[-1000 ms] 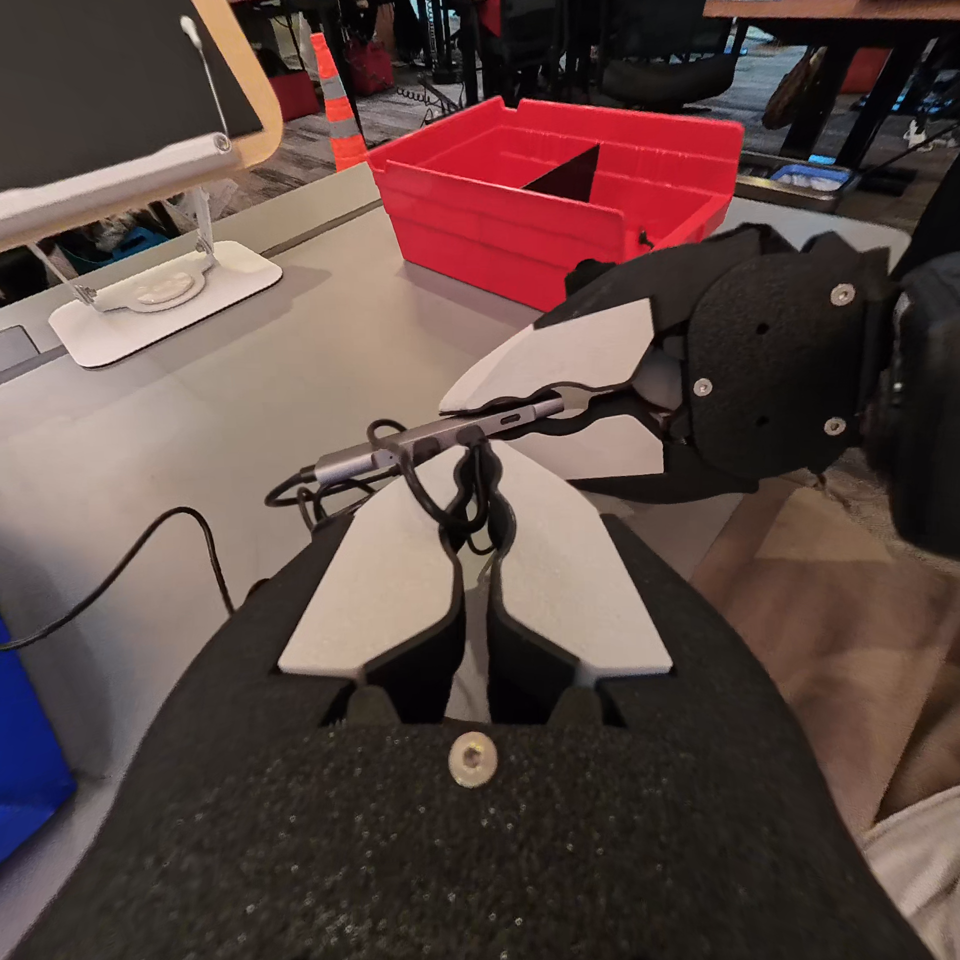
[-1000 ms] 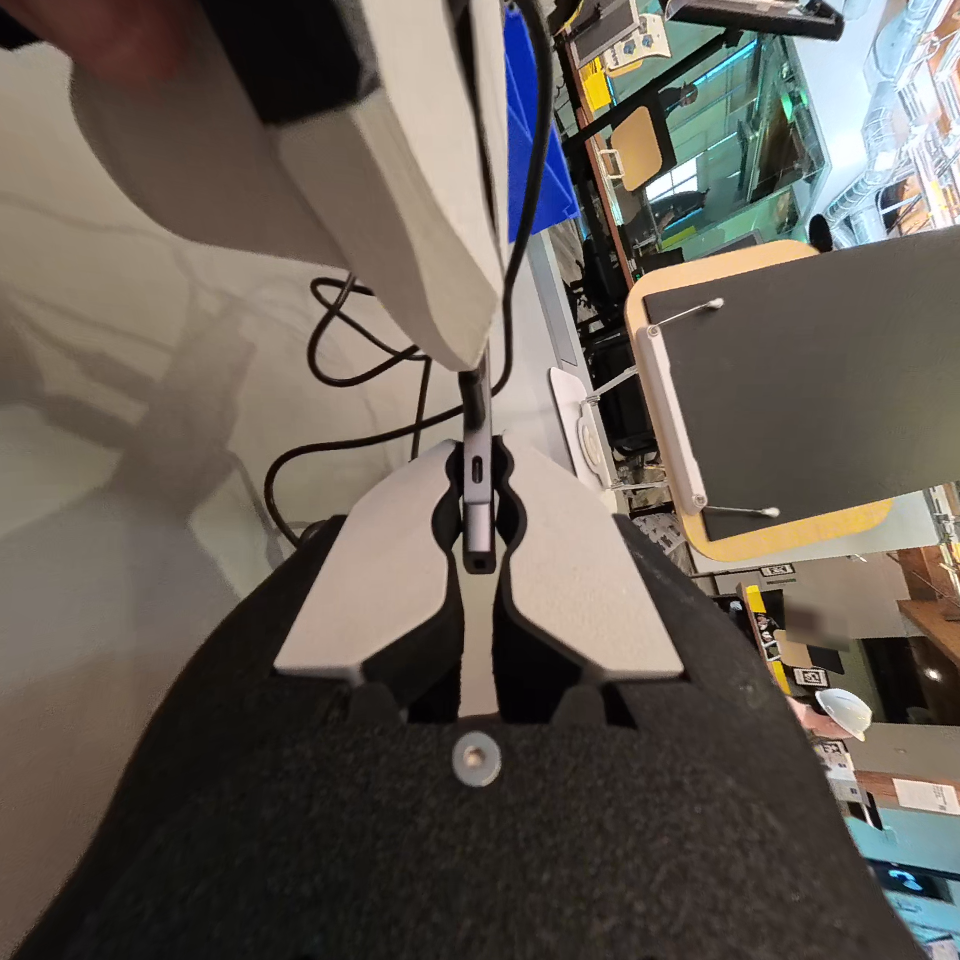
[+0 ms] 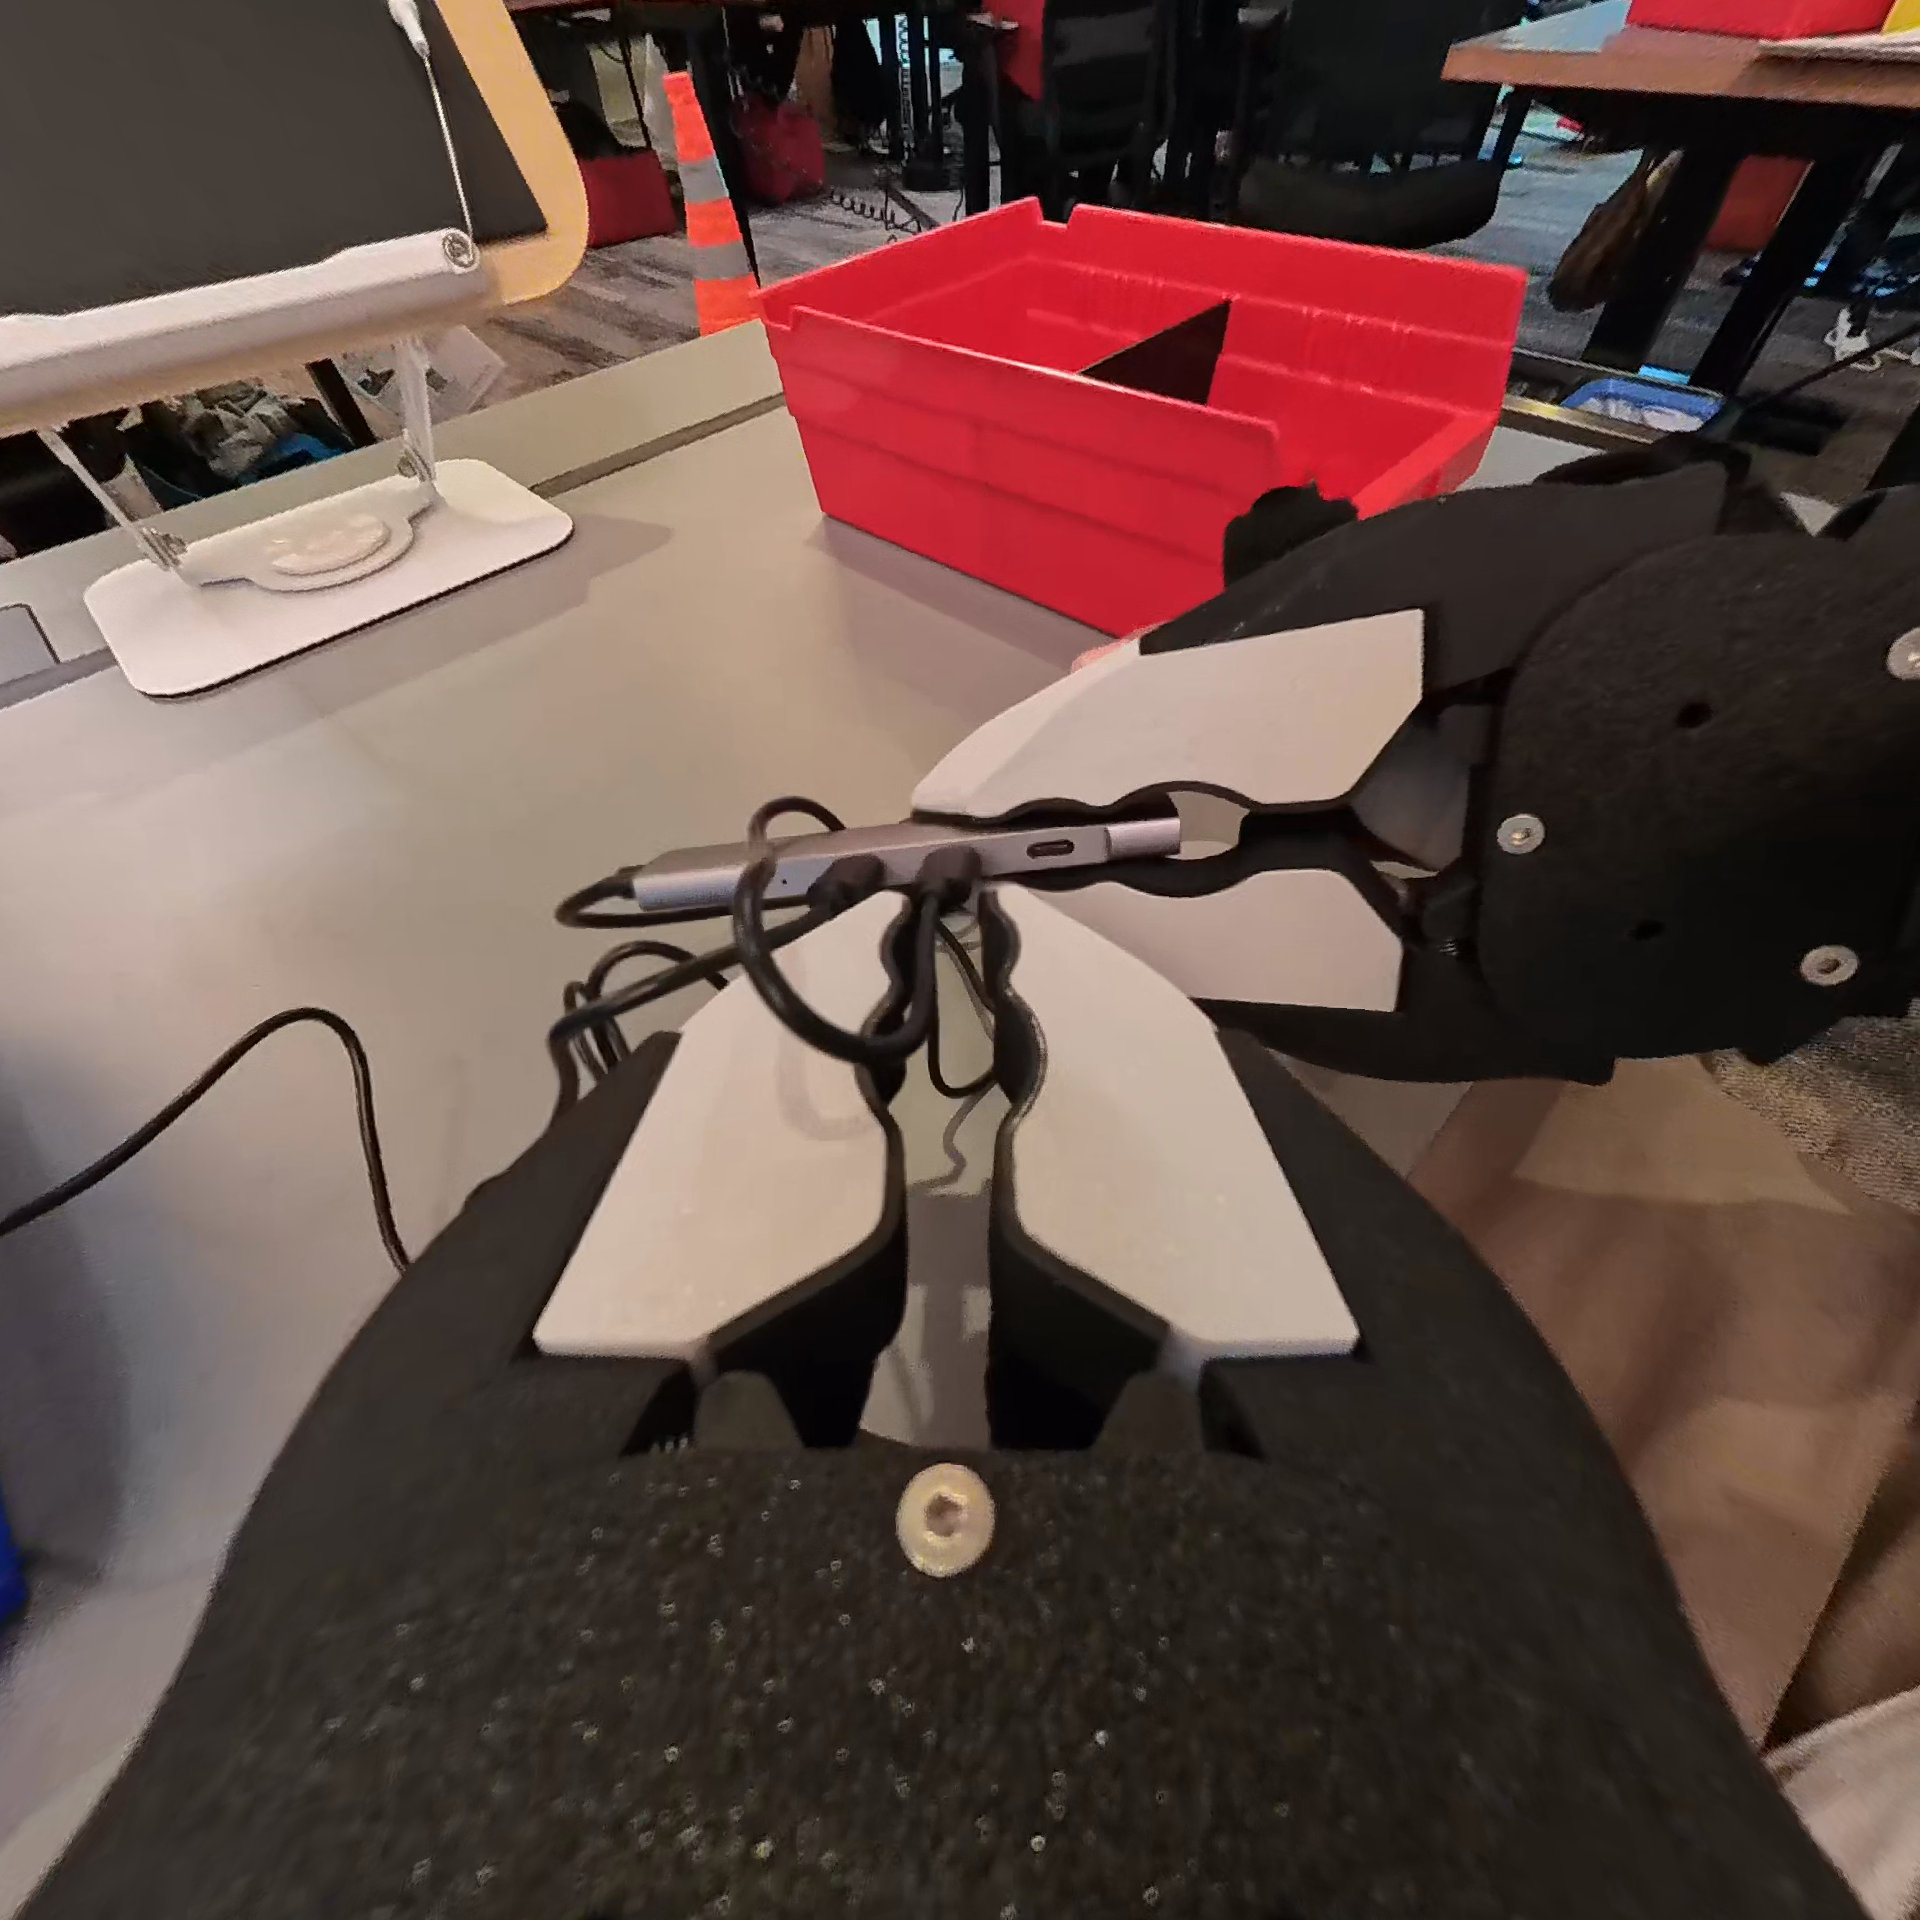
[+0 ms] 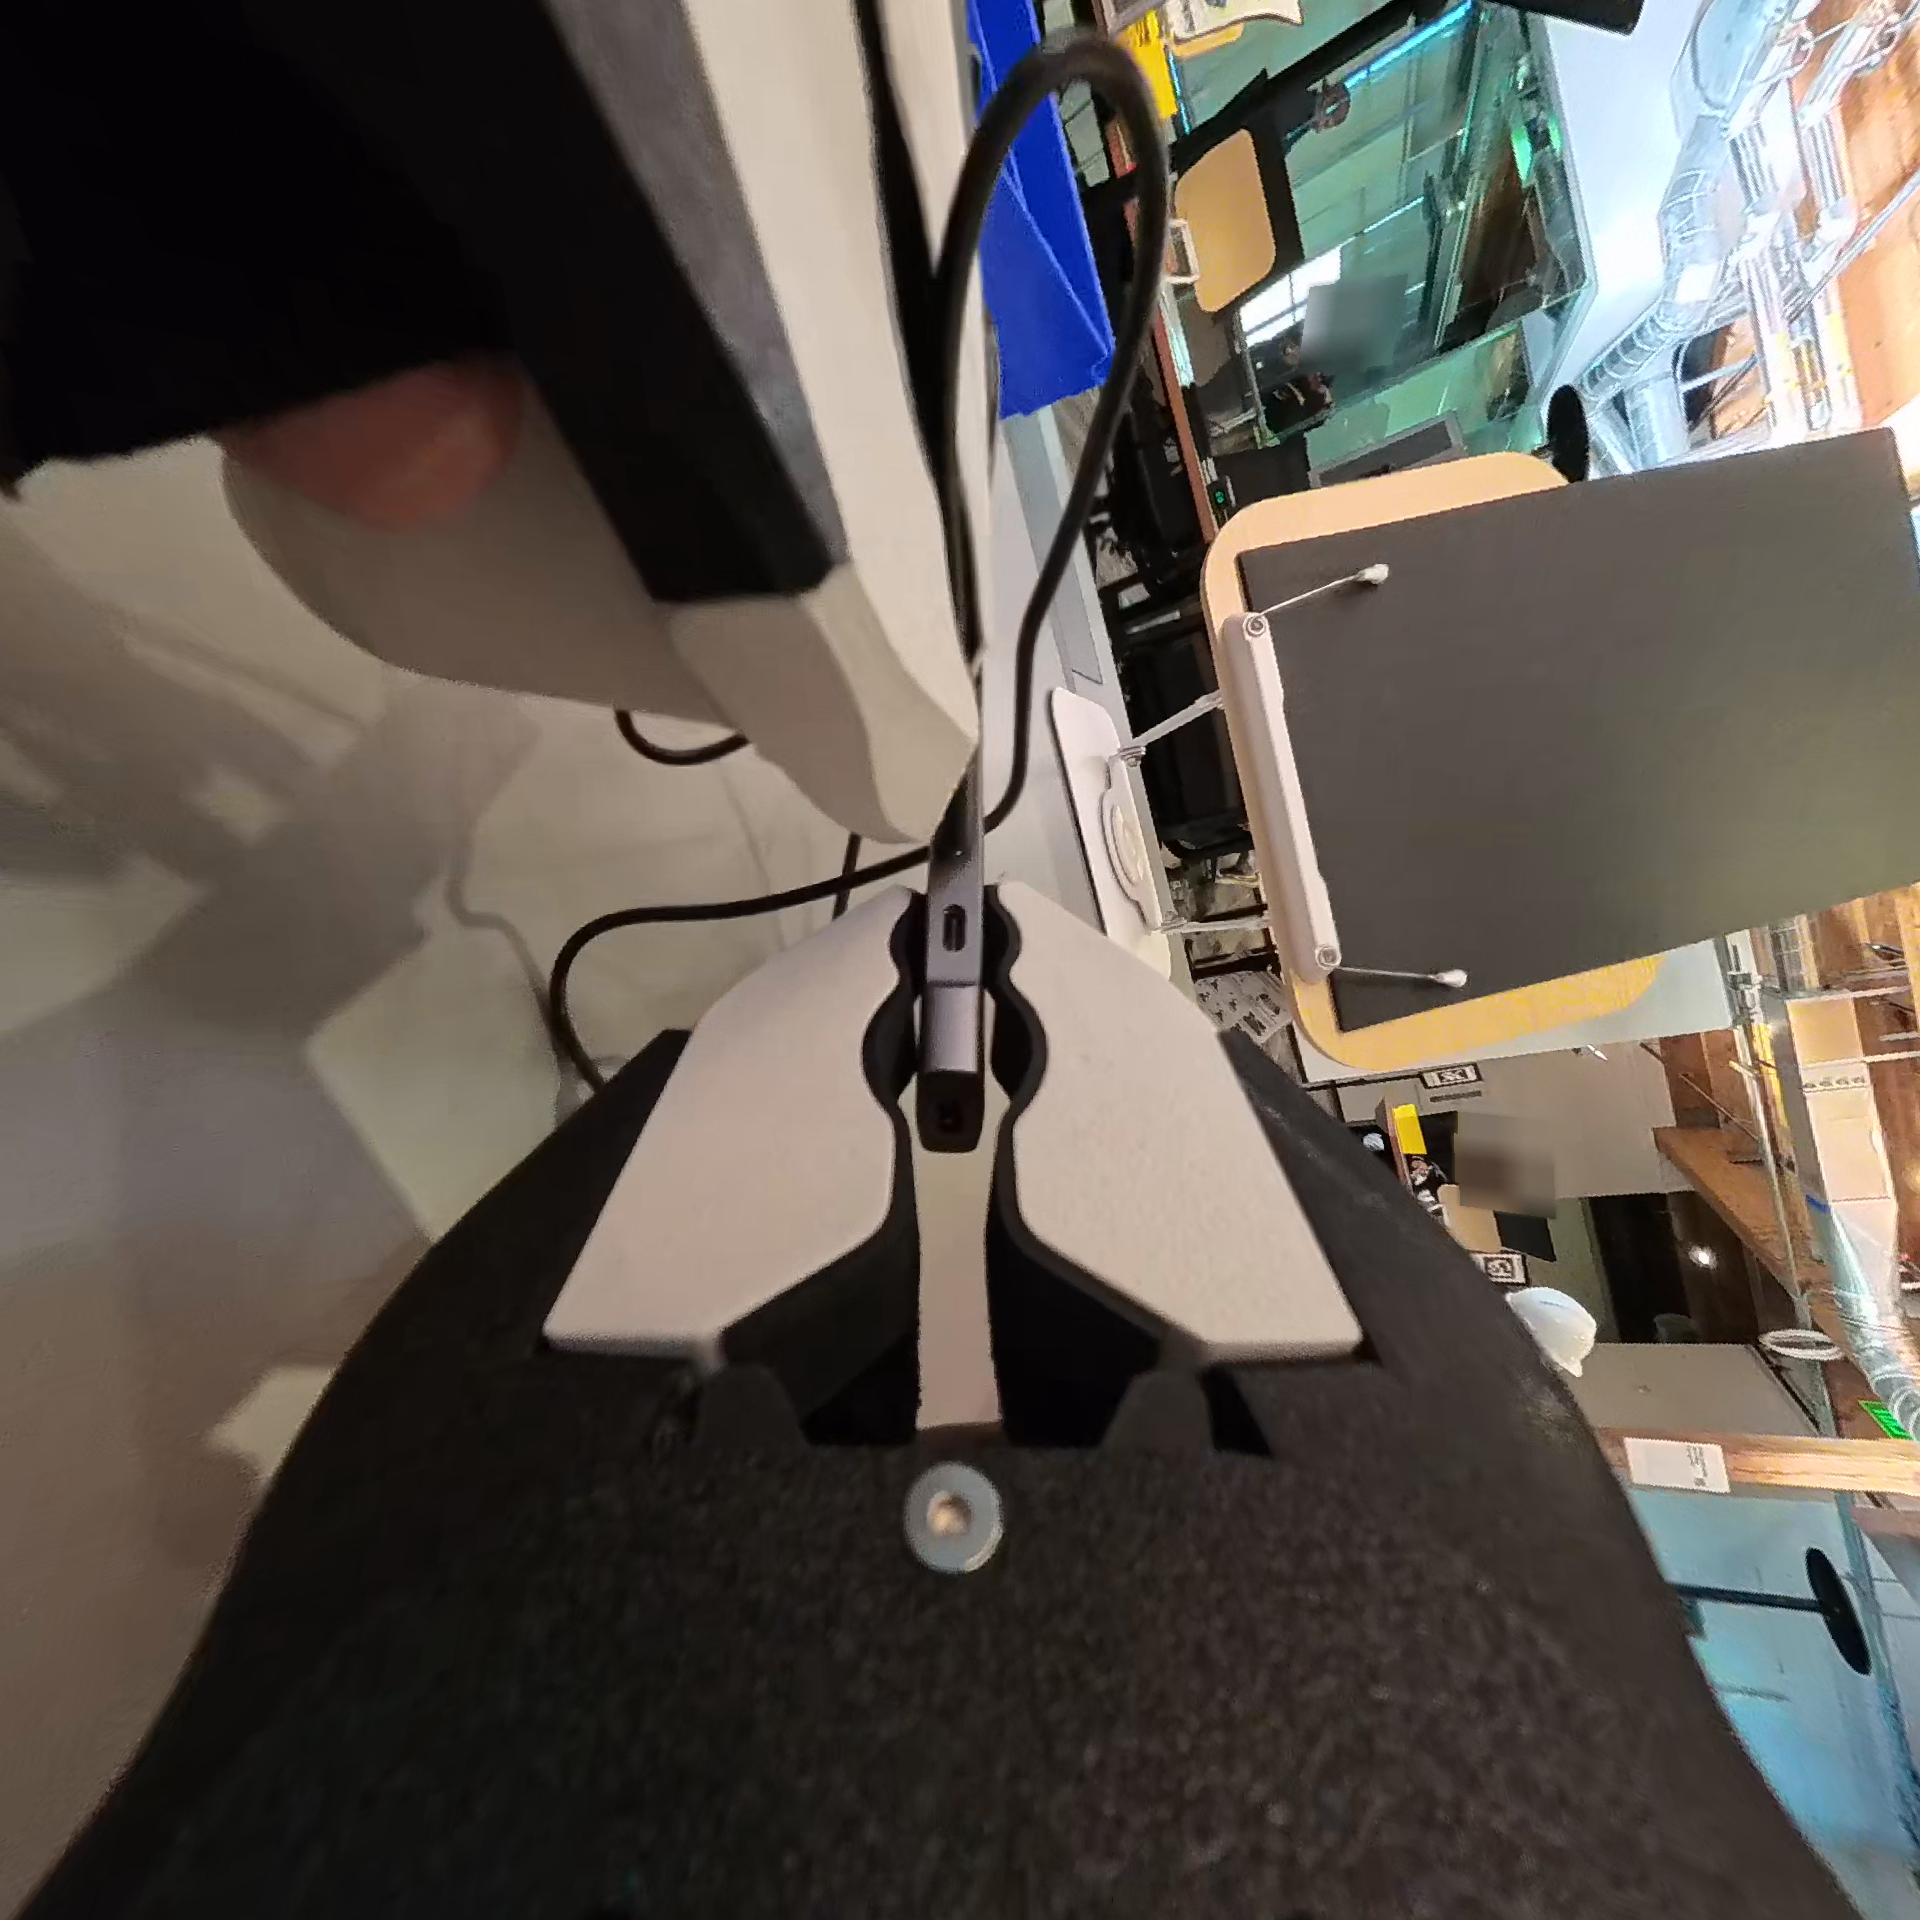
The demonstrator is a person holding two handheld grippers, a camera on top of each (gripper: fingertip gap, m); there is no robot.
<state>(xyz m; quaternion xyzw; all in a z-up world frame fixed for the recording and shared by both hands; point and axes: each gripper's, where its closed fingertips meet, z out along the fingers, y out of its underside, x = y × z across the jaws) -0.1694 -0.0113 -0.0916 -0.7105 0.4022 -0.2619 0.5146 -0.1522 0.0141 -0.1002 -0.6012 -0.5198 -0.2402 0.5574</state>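
Observation:
A slim grey USB hub (image 3: pixel 1039 847) is held level above the grey table (image 3: pixel 416 831). My right gripper (image 3: pixel 966 847) comes in from the right and is shut on the hub's end; in the right wrist view (image 4: pixel 951 904) the hub (image 4: pixel 951 997) sits clamped between its fingers. Two black plugs (image 3: pixel 945 868) sit in the hub's side. Their thin black cables (image 3: pixel 790 997) loop down between the tips of my left gripper (image 3: pixel 940 935). Its jaws stand slightly apart and the cables hang loose in the gap. One left finger (image 4: pixel 810 707) shows just above the hub.
A red bin (image 3: pixel 1039 499) with a black divider stands behind the hub. A dark panel on a white stand (image 3: pixel 312 582) is at the back left. A black cable (image 3: pixel 343 1091) trails over the table to the left. A blue bin (image 4: pixel 1039 260) is beyond. An orange cone (image 3: pixel 712 239) stands on the floor. The tips of both grippers are at nearly the same place.
My left gripper's jaws have widened and no longer pinch the black cable. The right gripper still clamps the hub, which now lies more level.

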